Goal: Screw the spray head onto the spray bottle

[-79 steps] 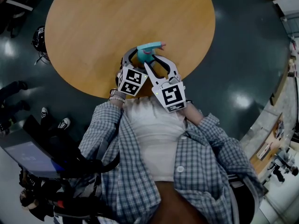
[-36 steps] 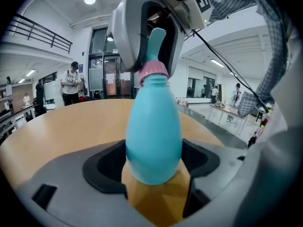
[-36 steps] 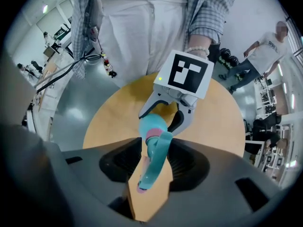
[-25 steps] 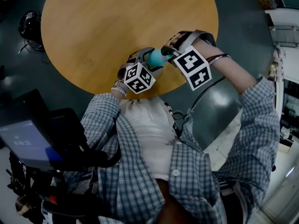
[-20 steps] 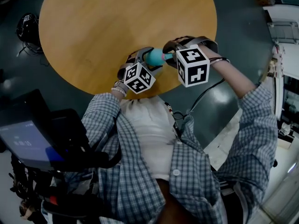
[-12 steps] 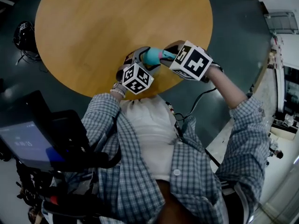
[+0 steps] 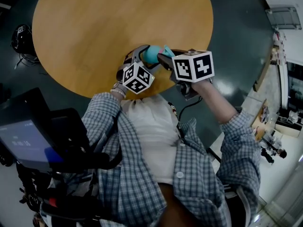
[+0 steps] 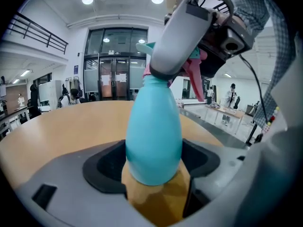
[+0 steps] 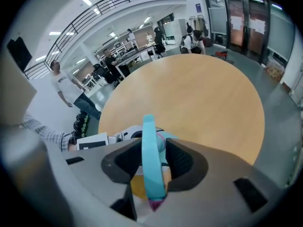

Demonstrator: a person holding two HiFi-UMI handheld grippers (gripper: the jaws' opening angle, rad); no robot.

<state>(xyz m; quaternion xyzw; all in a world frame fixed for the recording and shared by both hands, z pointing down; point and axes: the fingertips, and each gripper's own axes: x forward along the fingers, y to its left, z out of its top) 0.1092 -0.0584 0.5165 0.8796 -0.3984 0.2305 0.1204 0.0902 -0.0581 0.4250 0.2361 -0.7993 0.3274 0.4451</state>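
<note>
Fingers (image 7: 136,54) of the left gripper (image 7: 143,56) clench the teal spray bottle (image 7: 151,56) in the head view, with the near rim of the round table (image 7: 94,27) just under the bottle. At the bottle's neck, the right gripper (image 7: 164,60) grasps the spray head (image 7: 166,49). Over the last second that gripper has rolled right round, its marker cube showing a new face and its forearm swung lower, while the bottle has barely shifted. I judge that one good turn has gone onto the thread. The left gripper view shows dark pads pressing both sides of the bottle's wide lower body, the pink trigger (image 8: 195,77) jutting beside its neck. The right gripper view shows the spray head edge-on, squeezed between both pads; more twisting likely remains.
</note>
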